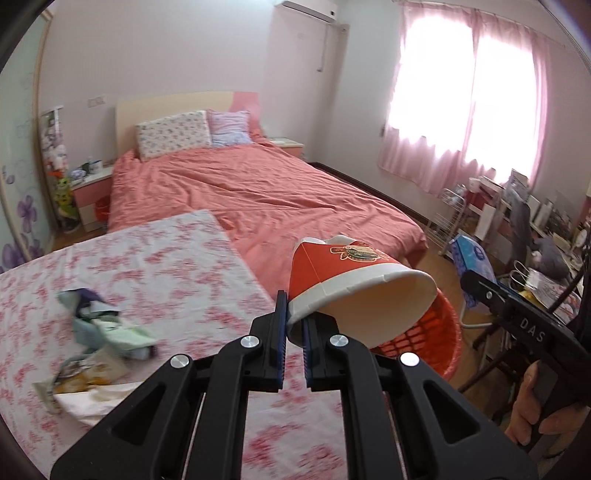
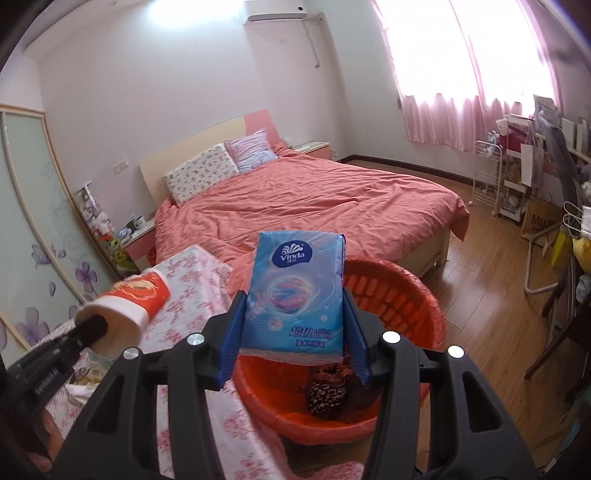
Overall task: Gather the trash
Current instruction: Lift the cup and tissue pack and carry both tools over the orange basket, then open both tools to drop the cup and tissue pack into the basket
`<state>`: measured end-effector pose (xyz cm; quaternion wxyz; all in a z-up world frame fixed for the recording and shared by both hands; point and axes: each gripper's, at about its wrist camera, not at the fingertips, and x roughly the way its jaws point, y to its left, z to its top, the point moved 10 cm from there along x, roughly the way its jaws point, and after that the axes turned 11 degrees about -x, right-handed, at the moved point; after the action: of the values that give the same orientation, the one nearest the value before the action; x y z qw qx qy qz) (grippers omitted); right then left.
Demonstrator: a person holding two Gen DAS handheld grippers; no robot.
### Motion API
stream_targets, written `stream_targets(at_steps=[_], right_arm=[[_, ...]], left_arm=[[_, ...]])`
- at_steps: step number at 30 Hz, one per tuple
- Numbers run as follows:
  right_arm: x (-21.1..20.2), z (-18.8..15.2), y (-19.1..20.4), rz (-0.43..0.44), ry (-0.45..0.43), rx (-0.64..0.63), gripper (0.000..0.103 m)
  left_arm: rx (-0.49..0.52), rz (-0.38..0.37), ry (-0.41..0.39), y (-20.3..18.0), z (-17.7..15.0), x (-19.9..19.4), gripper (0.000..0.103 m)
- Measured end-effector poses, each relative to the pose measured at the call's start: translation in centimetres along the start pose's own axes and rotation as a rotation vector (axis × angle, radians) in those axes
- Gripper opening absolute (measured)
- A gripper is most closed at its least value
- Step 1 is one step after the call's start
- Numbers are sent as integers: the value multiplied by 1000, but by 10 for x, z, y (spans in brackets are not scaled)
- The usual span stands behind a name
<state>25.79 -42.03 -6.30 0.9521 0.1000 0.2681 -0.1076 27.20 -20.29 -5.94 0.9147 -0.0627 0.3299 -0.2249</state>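
Left tool [image 1: 293, 332] pinches the rim of a red paper cup [image 1: 351, 284]; right tool [image 2: 293, 332] is clamped on a blue tissue pack [image 2: 295, 291] reading "Vinda" and "Strong". Both hang at the orange basket [image 2: 406, 295] beside the desk [image 1: 166, 258]. Dropping seems next: move the cup fully over it, then let go. Wrappers [image 1: 99, 332] remain on the desk.

I'm in a home bedroom — a bed [image 2: 314, 206] with coral bedding mid-frame, pink curtains [image 2: 461, 74] upper right, an air conditioner [image 2: 275, 11] at top.
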Motion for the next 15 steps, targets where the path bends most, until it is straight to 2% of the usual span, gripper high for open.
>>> stream_targets(at_steps=[7, 15], right_arm=[[16, 2, -36, -3, 0, 74, 49], [36, 1, -52, 20, 5, 130, 50]], left_arm=[[47, -58, 60, -40, -12, 35, 8], [71, -97, 155, -62, -32, 72, 8]])
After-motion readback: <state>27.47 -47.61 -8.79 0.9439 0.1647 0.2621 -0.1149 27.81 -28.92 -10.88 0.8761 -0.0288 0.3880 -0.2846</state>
